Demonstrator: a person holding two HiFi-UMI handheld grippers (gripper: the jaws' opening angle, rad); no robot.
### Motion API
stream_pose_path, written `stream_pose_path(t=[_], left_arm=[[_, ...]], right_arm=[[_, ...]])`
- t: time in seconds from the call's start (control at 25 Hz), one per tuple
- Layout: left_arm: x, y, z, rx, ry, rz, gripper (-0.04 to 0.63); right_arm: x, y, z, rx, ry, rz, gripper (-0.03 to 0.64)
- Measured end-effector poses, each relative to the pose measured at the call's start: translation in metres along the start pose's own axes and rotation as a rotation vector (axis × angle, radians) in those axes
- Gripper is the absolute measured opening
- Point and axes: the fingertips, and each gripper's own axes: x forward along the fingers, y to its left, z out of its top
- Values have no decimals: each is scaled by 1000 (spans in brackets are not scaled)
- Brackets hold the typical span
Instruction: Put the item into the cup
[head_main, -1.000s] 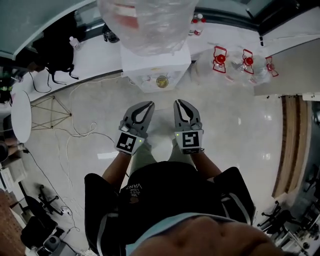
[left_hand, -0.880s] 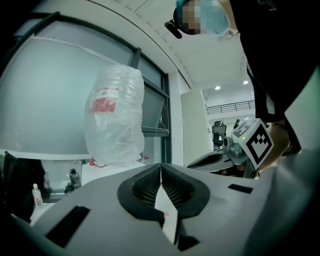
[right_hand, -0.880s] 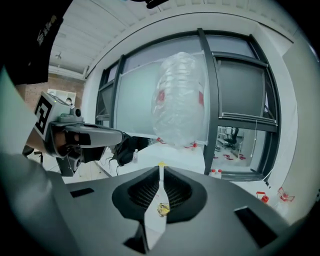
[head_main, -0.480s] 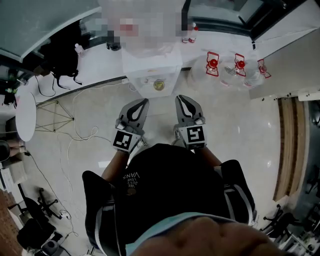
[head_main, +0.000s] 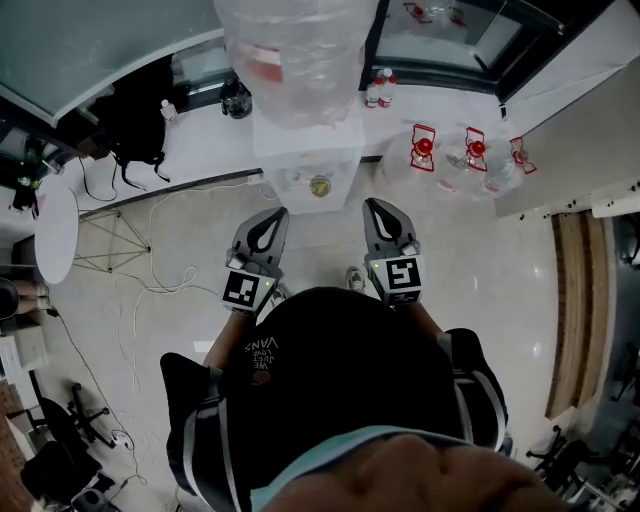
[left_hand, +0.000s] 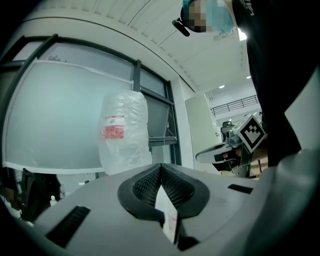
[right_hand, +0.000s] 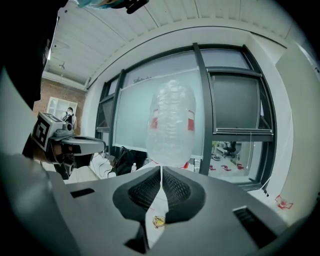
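I see no cup and no loose item in any view. My left gripper (head_main: 272, 214) is shut with nothing between its pads; its jaws meet in the left gripper view (left_hand: 160, 166). My right gripper (head_main: 386, 206) is closing its last sliver, its tips touching and nothing held (right_hand: 161, 169). Both point at a white water dispenser (head_main: 310, 160) just ahead, which carries a large clear bottle (head_main: 295, 50) with a red label. A small brass-coloured round fitting (head_main: 320, 186) sits on the dispenser's front.
Empty water bottles with red handles (head_main: 423, 145) lie right of the dispenser. A black bag (head_main: 135, 120), loose cables (head_main: 150, 260) and a white round table (head_main: 55, 230) are on the left. A wooden strip (head_main: 570, 300) runs along the right. Glossy floor lies underfoot.
The dispenser has come nearer and lower in the head view. The two grippers have drifted a little further apart. The right jaws have narrowed to touching.
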Motion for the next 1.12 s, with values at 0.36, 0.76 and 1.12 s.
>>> stream_pose_path(t=[0.36, 0.76, 1.12], left_arm=[[-2, 4, -6, -28, 13, 23, 18], [1, 13, -10, -51, 20, 47, 18], [-3, 14, -16, -65, 23, 58, 18]], right_arm=[[3, -8, -13, -7, 18, -1, 46], [15, -8, -13, 20, 17, 9, 44], [17, -6, -20, 33, 34, 8, 44]])
